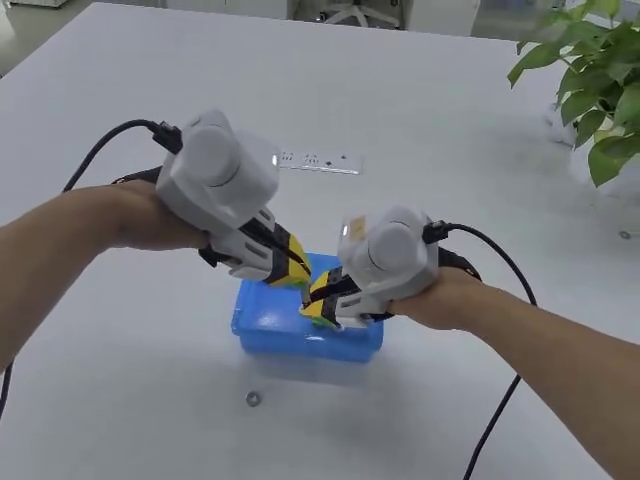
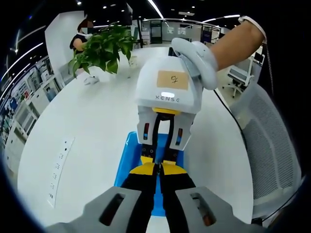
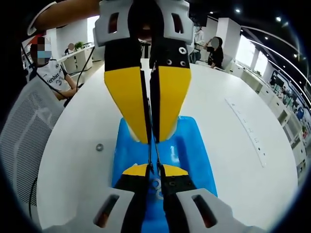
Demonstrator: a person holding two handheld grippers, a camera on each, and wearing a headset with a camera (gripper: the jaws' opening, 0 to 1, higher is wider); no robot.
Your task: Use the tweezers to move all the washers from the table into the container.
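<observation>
Over the blue container point(image 1: 265, 325) the left gripper point(image 1: 293, 272) and right gripper point(image 1: 322, 308) meet tip to tip, both pinched narrow on the thin tweezers point(image 3: 149, 141), while a washer point(image 1: 253, 399) lies on the table point(image 1: 400, 120) near the container's front, apart from both.

In the head view my left tongs point(image 1: 300, 276) and right tongs point(image 1: 320, 312) hide the container's point(image 1: 262, 325) inside. The tweezers point(image 3: 149, 145) are a thin sliver; whether the right tongs pinch them, I can't tell. At 2 o'clock the plant point(image 1: 600, 70) is cropped.
</observation>
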